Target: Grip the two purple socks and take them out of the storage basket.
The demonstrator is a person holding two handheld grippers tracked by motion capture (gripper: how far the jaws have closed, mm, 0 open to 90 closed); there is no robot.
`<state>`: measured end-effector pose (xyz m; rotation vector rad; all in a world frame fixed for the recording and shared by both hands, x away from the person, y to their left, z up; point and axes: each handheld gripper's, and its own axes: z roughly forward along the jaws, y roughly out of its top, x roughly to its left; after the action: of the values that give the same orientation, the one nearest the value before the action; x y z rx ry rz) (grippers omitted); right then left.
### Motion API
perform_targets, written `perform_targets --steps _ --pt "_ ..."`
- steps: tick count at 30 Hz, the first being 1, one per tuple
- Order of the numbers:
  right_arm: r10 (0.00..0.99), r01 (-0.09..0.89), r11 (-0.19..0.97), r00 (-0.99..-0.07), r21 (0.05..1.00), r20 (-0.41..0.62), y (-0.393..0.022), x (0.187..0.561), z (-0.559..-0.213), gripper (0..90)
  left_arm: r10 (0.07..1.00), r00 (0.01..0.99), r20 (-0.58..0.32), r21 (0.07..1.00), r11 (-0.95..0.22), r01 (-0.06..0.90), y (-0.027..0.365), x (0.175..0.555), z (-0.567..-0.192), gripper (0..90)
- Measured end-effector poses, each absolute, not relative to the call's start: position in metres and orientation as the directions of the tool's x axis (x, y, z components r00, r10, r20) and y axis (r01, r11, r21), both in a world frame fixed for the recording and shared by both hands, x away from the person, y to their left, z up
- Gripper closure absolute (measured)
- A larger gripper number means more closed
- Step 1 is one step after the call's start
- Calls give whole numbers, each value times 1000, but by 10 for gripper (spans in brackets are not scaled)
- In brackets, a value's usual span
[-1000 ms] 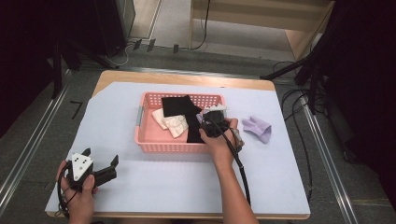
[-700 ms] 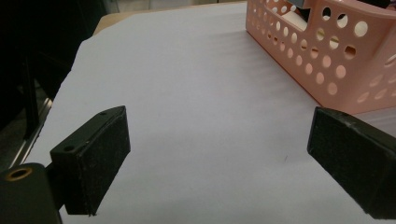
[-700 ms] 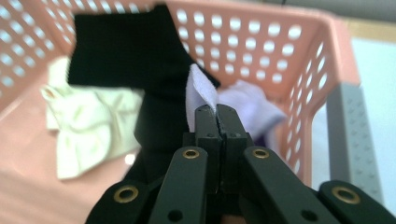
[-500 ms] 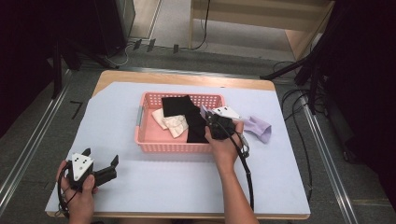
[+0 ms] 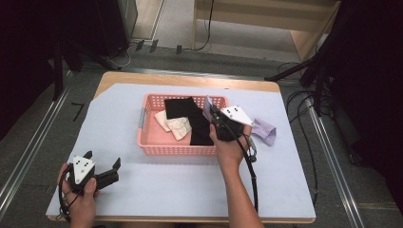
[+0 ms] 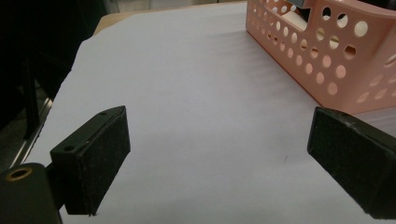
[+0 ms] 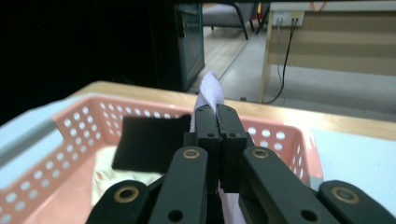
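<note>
Pale blue table cover (image 5: 190,190) — grey floor (image 5: 28,142), dark room around.

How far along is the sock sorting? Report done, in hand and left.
Done: black socks and cream socks lie in the pink basket. In hand: the right gripper is clamped on a lilac sock above the basket. Left: another lilac sock on the table; left gripper open, idle.

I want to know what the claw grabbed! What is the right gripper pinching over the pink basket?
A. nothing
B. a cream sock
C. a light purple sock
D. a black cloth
C: in the right gripper view, the right gripper has its jaws shut on a light purple sock that sticks up from between them, above the pink basket.
</note>
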<state>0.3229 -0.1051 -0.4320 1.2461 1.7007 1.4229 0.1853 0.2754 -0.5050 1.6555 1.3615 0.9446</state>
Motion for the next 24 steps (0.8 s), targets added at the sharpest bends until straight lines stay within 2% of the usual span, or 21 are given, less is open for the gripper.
perform_targets --steps 11,19,24 --pt "908 201 -37 -403 979 117 -105 316 -404 896 987 148 68 905 -124 407 275 185 -505 67" --pt "908 73 -78 -406 994 101 -110 310 -388 896 988 145 62 907 -116 405 275 186 -505 67" --pt "916 26 -118 -383 993 119 -116 308 -383 896 987 148 65 905 -121 409 275 186 -505 67"
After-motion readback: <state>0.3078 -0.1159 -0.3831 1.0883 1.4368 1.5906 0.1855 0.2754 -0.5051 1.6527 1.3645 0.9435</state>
